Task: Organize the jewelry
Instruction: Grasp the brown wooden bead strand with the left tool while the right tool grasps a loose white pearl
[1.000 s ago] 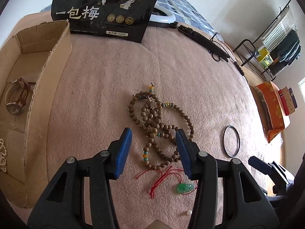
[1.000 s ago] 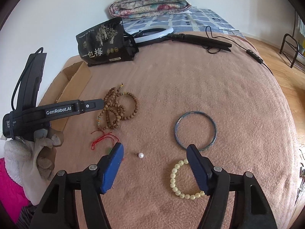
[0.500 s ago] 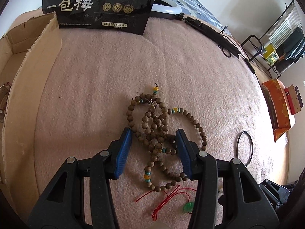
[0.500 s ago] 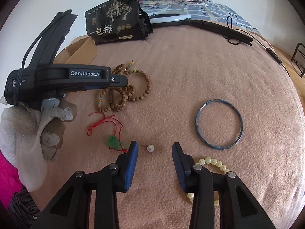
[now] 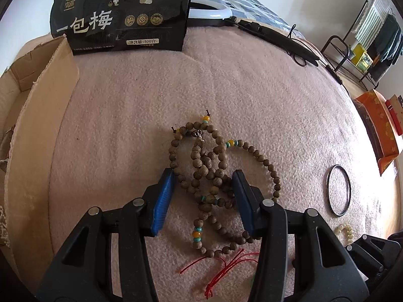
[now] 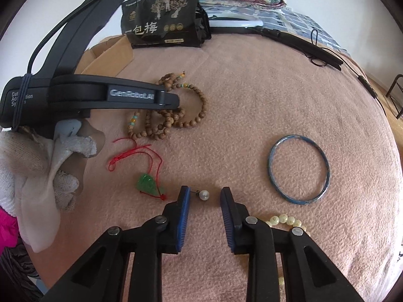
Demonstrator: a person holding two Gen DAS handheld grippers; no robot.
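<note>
My right tongs (image 6: 204,196) stand part open and empty, with the small white pearl stud earring (image 6: 204,195) lying on the pink blanket between the blue pads, its short post pointing left toward the left pad, so I judge a straight squeeze should take it. My left tongs (image 5: 203,179) gape wider, holding nothing, astride the tangled brown wooden bead strand (image 5: 211,176), whose length runs away from me. Farther off I read "GenRobot.AI" on the left handle and "一包梅" on the black bag (image 5: 121,15).
</note>
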